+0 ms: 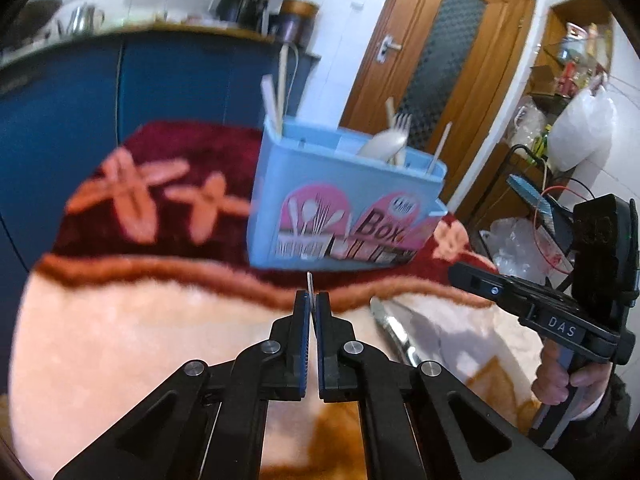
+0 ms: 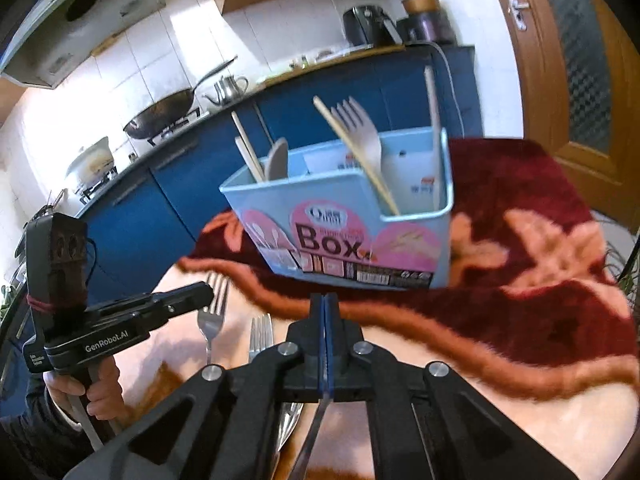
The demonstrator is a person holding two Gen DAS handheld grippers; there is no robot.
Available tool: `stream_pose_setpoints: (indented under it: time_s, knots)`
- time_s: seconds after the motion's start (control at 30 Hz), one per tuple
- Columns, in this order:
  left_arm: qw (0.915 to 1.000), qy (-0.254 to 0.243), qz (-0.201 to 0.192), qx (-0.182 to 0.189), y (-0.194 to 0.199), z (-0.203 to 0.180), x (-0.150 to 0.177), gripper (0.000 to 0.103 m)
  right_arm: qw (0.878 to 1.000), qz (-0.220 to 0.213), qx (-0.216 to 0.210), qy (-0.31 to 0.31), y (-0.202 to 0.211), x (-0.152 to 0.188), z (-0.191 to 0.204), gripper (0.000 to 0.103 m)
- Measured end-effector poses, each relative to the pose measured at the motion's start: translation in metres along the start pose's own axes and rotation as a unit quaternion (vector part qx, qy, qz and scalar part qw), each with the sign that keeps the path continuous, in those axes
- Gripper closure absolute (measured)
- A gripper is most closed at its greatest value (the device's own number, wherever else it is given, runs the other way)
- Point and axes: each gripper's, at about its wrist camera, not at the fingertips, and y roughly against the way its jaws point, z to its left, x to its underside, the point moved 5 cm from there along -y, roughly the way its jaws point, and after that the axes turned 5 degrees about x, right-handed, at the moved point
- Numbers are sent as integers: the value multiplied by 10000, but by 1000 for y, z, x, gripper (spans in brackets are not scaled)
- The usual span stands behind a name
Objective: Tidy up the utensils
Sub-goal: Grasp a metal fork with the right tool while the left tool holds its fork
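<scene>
Both grippers, left (image 1: 312, 308) and right (image 2: 325, 312), pinch thin metal utensils edge-on near the light-blue utensil box (image 2: 352, 216) holding a pale fork (image 2: 360, 132), spoon (image 2: 278, 160) and chopsticks (image 2: 356, 156), with two steel forks (image 2: 260, 336) lying on the fuzzy blanket (image 2: 520, 320) before blue cabinets (image 2: 160, 200).

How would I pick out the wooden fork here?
Find the fuzzy red and peach blanket; a light blue box printed "Box" stands on it. Among the pale utensils poking out of it, the wooden fork is the only one with prongs, pointing up behind a slanted chopstick.
</scene>
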Motion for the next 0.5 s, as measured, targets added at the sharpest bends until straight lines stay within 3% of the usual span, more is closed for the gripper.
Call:
stream_pose_setpoints:
  time_s: [0.17,0.23,0.3,0.5]
  knots:
    - [9991,-255,-312,-122,21,-11,-12,101,9997,-10,177,140,13,-3,0,99]
    - [9986,-312,-409,-158,28,-13,-15,101,9995,200,226,111,9,1,-2,95]
    - [9982,-291,-498,-139,36,-13,-16,102,9989,444,128,37,4,8,-4,77]
    - [9971,-209,-704,-189,54,-8,-24,102,9937,1063,-113,-333,-18,26,-8,74]
